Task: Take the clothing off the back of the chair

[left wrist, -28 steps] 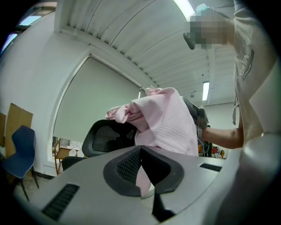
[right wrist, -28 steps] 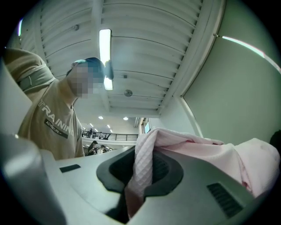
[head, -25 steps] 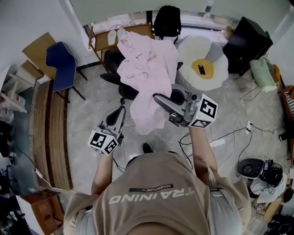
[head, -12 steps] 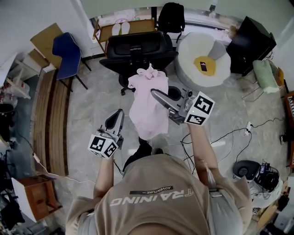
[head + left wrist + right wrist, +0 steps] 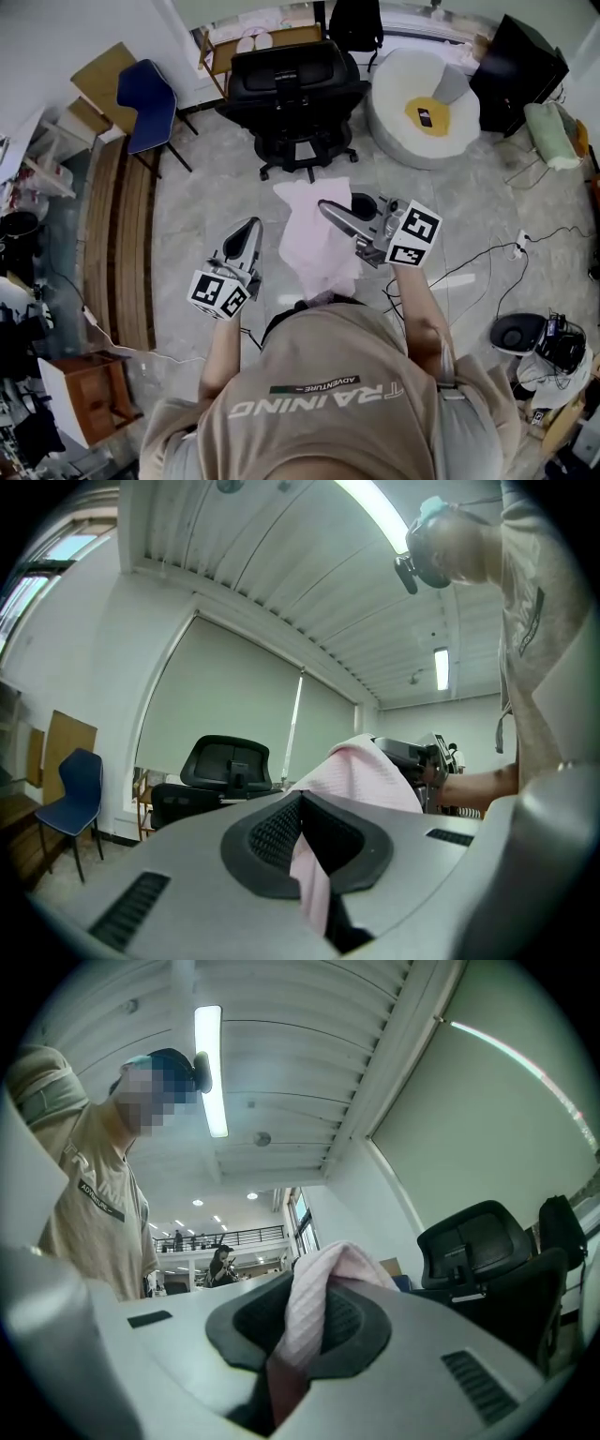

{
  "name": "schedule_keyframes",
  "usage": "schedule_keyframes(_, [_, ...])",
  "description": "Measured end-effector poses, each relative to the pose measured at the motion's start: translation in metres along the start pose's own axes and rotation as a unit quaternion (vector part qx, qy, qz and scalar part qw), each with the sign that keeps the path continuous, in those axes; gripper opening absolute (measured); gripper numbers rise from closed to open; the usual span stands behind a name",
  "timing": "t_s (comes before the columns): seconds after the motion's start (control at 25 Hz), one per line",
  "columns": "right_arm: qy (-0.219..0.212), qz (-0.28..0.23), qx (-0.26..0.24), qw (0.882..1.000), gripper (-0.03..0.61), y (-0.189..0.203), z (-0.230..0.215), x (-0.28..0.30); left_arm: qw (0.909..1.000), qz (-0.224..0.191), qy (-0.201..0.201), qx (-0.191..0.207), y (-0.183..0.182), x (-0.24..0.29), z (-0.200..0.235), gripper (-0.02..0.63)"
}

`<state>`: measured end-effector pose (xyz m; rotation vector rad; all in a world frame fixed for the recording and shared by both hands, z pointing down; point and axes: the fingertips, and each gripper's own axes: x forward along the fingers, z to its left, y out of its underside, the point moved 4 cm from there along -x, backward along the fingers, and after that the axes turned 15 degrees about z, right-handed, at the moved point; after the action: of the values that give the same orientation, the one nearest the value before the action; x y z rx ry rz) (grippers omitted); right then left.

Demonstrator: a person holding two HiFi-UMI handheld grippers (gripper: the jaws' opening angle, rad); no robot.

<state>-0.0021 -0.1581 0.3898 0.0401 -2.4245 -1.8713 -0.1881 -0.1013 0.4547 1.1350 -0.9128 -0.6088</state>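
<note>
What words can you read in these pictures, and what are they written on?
"TRAINING": big pale letters, upside down in the head view, on the person's beige T-shirt.
"ADVENTURE": small letters on the dark strip on that shirt's chest; it can also be read in the right gripper view.
No words on the black-and-white marker cubes, only square patterns. Nothing else is readable.
</note>
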Motion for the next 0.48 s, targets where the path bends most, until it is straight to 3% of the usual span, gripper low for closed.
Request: schedule_keyframes(0.48, [0.110, -0.026, -0.024, 0.993, 0.061, -0.004, 0.039, 0.012, 0.9967, -0.003, 0.072, 0.036, 0.000, -0.039, 0.021, 0.012])
